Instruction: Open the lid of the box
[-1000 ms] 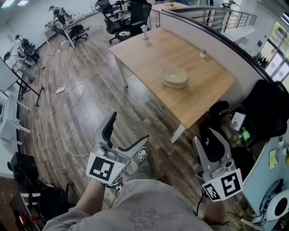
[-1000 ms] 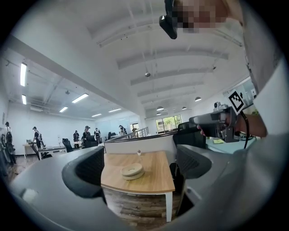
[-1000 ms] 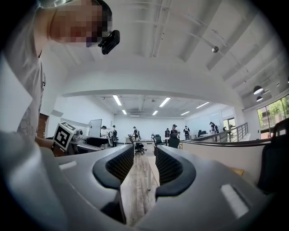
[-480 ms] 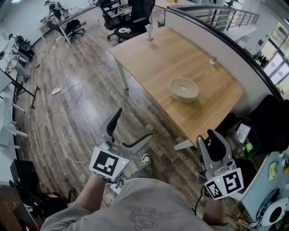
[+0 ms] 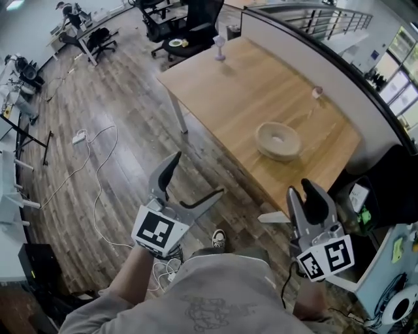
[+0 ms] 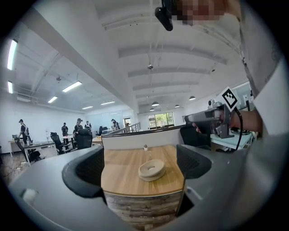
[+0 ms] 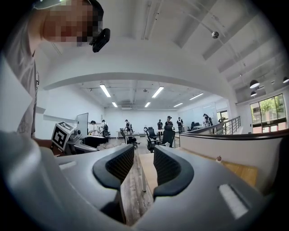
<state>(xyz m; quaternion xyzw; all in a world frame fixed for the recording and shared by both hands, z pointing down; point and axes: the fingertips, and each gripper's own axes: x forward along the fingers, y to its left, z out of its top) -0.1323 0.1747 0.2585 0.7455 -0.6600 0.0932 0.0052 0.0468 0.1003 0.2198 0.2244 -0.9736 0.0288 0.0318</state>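
A round, pale beige box (image 5: 278, 141) with its lid on lies on the wooden table (image 5: 241, 85), near the table's right end. The left gripper view shows the same box (image 6: 151, 169) far ahead, framed between the jaws. My left gripper (image 5: 194, 177) is held over the floor, well short of the table, wide open and empty. My right gripper (image 5: 300, 190) hangs by the table's near corner, below the box in the head view. Its jaws stand a narrow gap apart with nothing between them, and floor shows through the gap in the right gripper view (image 7: 144, 167).
Two small pale objects stand on the table, one at the far end (image 5: 220, 47) and one by the partition (image 5: 317, 92). A low partition wall (image 5: 307, 52) runs behind the table. Office chairs (image 5: 189, 19) stand beyond, a white cable (image 5: 98, 169) lies on the floor, and black items (image 5: 392, 169) sit at right.
The table and box have shifted right and nearer in the head view as the person walks toward them. Both grippers keep the same jaw openings.
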